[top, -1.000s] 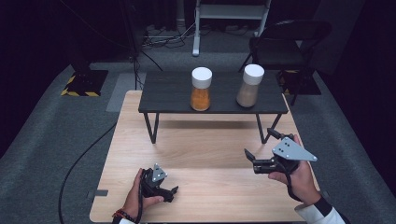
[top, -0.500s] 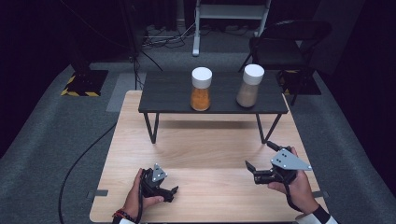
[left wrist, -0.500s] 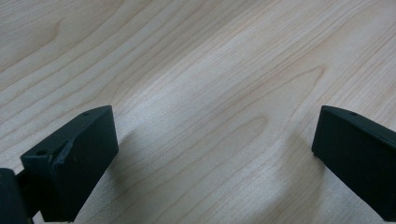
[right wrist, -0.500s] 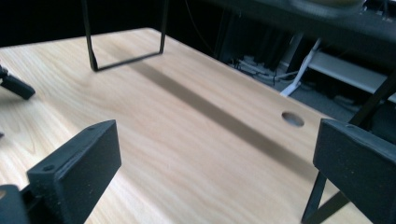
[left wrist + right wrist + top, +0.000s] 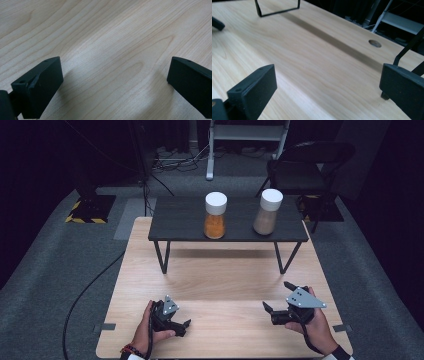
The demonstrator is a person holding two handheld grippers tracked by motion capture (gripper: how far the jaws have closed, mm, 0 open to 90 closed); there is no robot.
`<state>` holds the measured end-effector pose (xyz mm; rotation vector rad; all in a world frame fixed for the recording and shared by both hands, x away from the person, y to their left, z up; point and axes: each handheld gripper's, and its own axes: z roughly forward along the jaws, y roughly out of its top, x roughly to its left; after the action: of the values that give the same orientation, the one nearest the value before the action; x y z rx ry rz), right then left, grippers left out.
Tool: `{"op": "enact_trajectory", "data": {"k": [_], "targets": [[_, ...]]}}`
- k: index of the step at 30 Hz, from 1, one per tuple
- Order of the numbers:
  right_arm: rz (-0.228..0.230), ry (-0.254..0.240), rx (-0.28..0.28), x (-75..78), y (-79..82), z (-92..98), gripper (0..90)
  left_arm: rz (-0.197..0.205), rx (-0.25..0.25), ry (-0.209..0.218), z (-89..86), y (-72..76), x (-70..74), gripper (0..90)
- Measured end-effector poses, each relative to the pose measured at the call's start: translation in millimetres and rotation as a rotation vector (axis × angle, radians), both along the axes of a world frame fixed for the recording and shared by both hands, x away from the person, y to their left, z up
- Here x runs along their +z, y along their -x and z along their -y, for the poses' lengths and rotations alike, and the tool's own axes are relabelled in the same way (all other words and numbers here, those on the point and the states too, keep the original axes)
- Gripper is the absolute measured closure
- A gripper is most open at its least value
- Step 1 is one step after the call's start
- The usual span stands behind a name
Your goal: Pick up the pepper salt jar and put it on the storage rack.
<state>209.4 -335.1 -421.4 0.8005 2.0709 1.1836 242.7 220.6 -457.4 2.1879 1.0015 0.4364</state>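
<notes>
left tool [image 5: 183, 326] agape | right tool [image 5: 276, 298] agape | both over table [image 5: 225, 280]

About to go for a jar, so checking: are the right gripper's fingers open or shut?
Open. In the right gripper view its two black fingers stand wide apart over bare wooden table, nothing between them.

High view overlooks the wooden table [image 5: 220, 285]; both gripper views skim it closely.
</notes>
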Motion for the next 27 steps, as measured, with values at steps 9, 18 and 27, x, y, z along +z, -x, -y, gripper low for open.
{"op": "enact_trajectory", "data": {"k": [9,18,27], "targets": [[-0.056,0.040,-0.010,-15.2,-4.1,0.4,0.9,0.000,0.000,0.000,0.0,-0.1,0.1,0.3],[-0.104,0.098,-0.006,-25.9,-8.9,-5.1,1.0,0.000,0.000,0.000,0.0,0.0,0.0,0.3],[-0.138,0.142,-0.010,-32.4,-12.7,-9.4,1.1,0.000,0.000,0.000,0.0,0.0,0.1,0.4]]}}
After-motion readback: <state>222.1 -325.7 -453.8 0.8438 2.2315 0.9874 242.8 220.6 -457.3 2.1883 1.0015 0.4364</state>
